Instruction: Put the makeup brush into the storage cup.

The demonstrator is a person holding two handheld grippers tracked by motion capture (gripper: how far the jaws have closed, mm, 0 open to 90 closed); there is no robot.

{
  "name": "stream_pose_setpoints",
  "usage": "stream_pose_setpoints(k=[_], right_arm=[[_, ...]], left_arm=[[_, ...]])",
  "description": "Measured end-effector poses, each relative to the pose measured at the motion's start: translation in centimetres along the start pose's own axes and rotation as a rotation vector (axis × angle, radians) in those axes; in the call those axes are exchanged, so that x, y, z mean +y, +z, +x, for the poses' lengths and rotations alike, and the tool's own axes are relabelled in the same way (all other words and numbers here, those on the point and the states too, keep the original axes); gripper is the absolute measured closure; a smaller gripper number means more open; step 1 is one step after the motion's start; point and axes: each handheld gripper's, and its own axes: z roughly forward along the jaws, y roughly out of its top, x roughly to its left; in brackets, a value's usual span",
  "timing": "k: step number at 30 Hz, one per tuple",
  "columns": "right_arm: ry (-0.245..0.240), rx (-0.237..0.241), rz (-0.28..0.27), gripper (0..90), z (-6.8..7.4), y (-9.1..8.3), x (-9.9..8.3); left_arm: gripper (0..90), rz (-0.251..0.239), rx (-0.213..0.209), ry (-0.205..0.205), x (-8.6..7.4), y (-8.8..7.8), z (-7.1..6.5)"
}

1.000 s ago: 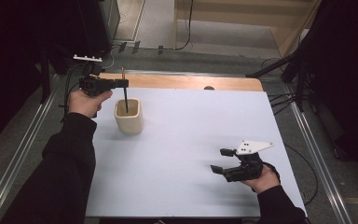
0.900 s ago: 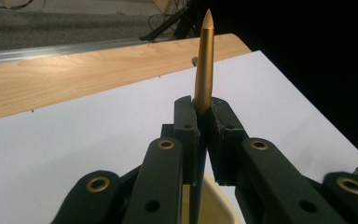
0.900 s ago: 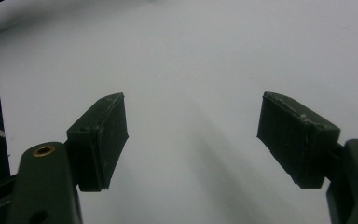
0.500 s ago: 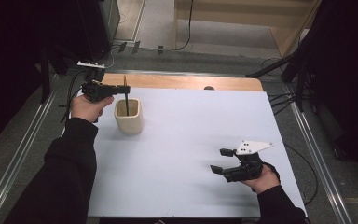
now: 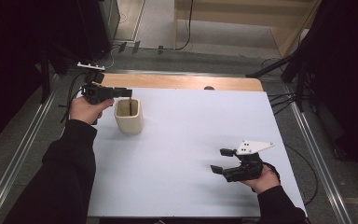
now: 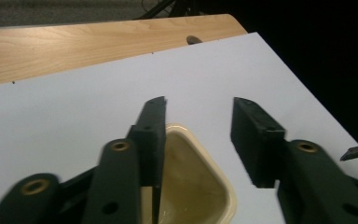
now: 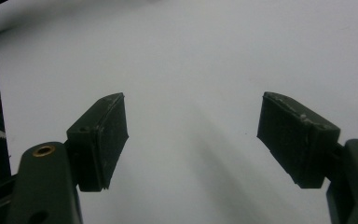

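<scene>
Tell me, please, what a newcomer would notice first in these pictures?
First, the cream cup at the far left of the white table, with a thin dark stick standing in it. The left gripper hangs just above it, jaws apart; the right gripper rests open at the near right.

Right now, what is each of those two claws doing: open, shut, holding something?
Left gripper: jaws just opened, above the cream cup; a thin dark stick stands in it, released.
Right gripper: open, holding nothing.
</scene>
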Motion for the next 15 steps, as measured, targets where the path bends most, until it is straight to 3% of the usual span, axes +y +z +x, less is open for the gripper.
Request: stream_pose_setpoints(k=[7,15], right_arm=[[-0.002,-0.001,0.000,25.2,0.0,0.0,0.0],[-0.001,0.000,0.000,25.2,0.0,0.0,0.0]], left_arm=[[39.0,0.005,-0.018,-0.007,0.0,-1.1,-0.1],[35.4,-0.007,-0.010,0.003,-1.1,-2.4,-0.4]])
